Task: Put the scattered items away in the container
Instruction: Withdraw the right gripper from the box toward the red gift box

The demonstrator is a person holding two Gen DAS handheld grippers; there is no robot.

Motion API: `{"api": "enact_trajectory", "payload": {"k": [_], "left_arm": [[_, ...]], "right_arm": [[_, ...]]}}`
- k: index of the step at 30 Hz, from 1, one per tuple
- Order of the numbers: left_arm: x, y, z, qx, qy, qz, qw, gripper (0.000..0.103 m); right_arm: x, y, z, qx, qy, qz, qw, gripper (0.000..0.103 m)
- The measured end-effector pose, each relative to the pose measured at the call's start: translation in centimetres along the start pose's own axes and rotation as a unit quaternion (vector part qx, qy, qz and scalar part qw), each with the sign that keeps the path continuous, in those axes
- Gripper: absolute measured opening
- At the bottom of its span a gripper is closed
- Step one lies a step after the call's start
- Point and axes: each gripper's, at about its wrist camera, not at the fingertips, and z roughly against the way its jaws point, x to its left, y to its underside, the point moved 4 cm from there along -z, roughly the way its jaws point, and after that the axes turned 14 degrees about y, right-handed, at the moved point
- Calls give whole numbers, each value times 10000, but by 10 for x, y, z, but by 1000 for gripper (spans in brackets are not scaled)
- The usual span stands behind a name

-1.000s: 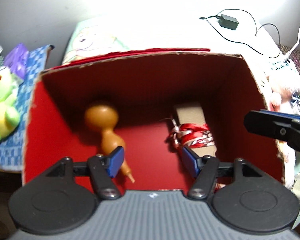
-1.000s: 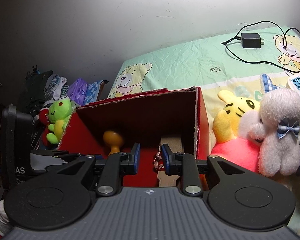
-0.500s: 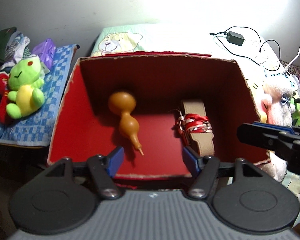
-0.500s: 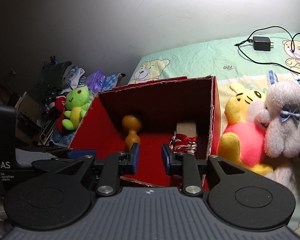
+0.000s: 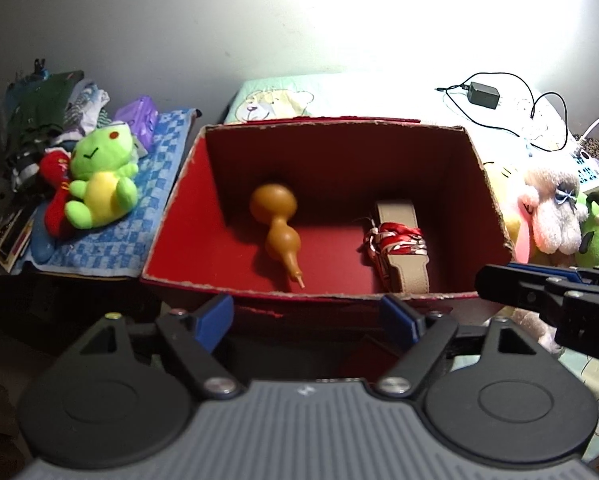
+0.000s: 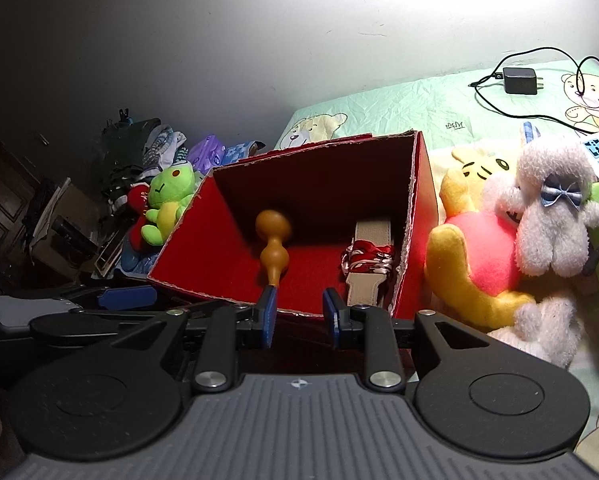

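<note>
Showing only cropped white letters, left gripper (image 6: pixel 127 298) (jaws empty) just widened.

The left gripper (image 5: pixel 307 320) is held angled downward, its blue-padded jaws spread wide after just opening further, with nothing gripped between them. The right gripper (image 6: pixel 297 316) is held tilted downward too, jaws set narrowly apart and empty.
</note>
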Motion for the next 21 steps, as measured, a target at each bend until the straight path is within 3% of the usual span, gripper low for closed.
{"api": "enact_trajectory", "payload": {"k": [9, 21], "left_arm": [[-5, 31, 8, 97, -121, 49, 9999, 92], [3, 89, -13, 365, 361, 23, 9987, 98]], "right_arm": [[-4, 29, 9, -1, -110, -68, 9999, 33], [-24, 84, -18, 801, -69, -715, 9942, 34]]}}
